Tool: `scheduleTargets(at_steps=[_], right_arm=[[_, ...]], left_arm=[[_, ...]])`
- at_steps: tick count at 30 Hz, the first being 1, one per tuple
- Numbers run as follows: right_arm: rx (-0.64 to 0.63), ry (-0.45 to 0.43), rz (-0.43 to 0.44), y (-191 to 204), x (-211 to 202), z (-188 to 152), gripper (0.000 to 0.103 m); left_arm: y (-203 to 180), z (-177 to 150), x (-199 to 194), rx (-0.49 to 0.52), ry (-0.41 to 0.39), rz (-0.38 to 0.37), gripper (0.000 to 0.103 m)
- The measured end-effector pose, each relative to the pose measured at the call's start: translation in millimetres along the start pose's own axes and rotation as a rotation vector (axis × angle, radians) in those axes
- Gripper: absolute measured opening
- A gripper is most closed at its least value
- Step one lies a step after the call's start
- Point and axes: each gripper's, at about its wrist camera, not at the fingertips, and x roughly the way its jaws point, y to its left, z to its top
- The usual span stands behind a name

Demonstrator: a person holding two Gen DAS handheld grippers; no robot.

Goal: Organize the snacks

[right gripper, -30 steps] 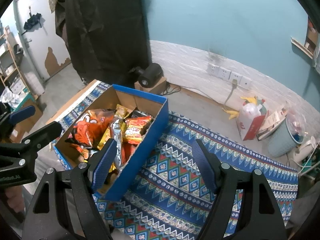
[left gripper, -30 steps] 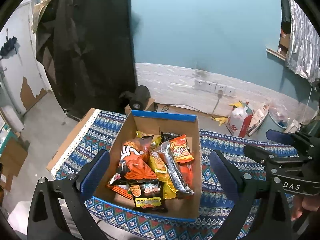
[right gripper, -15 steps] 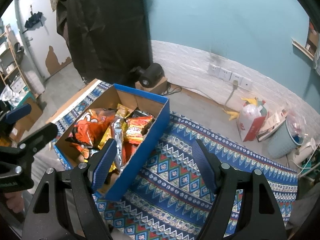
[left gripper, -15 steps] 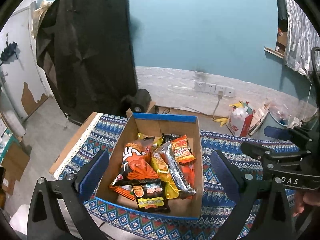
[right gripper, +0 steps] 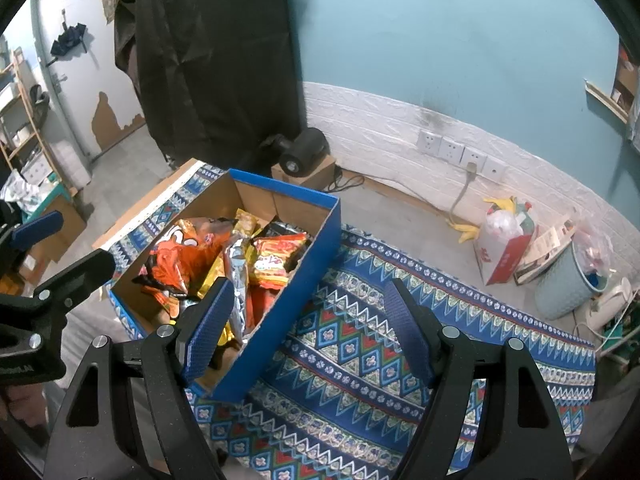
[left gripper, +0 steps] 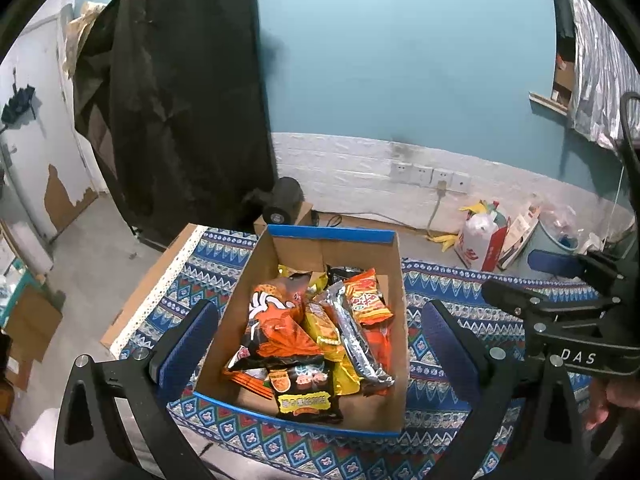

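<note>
With both the left gripper (left gripper: 316, 344) and right gripper (right gripper: 308, 328) empty, jaws wide, lower one over the box (left gripper: 334, 236) at the surface's far-left corner and pinch a single top snack packet (left gripper: 366, 296) by its edge.

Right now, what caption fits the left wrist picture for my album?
Open left gripper hovers above a cardboard box of snack packets on a patterned cloth.

left wrist view: aimed down at the snack box (left gripper: 320, 320) from close above its near edge, box at 12 o'clock.
right wrist view: tilted down too, box (right gripper: 240, 264) seen at 10 o'clock.
shared: box, patterned cloth (right gripper: 380, 340), sockets wall.
</note>
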Motion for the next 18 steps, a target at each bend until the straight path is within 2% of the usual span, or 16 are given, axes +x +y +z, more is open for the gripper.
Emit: scheduleTargets(at_steps=[9,18], right_arm=[[-0.001,0.001,0.001,0.0,-0.1,0.0,0.076],[-0.004,0.001,0.001,0.1,-0.2,0.8,0.076]], left_arm=[[-2.9,-3.1,9.6,0.021,0.052,0.022,0.102],[-1.2,-3.3,8.2,0.005,0.047,0.024,0.102]])
